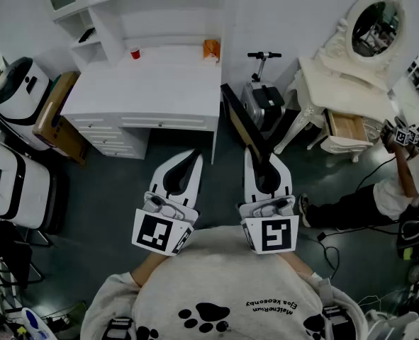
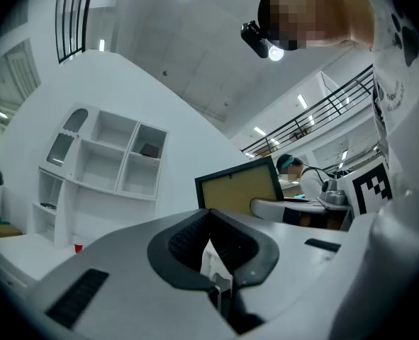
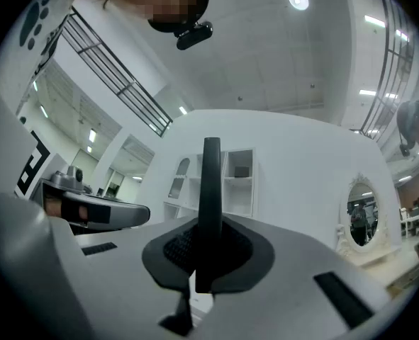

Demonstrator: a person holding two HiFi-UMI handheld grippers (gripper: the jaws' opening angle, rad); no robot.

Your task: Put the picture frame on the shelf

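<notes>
The right gripper pinches the picture frame by one edge between its fingers, aloft short of the desk, and that pinch could let it swivel or slip if it clips the shelf above. The left gripper, fingers together, holds nothing. The desk carries a red cup, with a scooter and mirrored dressing table to its right.

Grey sweatshirt, white hand-held tools.
Black paw prints and lettering are printed on it; the left gripper and right gripper are moulded white with black pads.

Shelf atop desk (dressing table rightward)
</notes>
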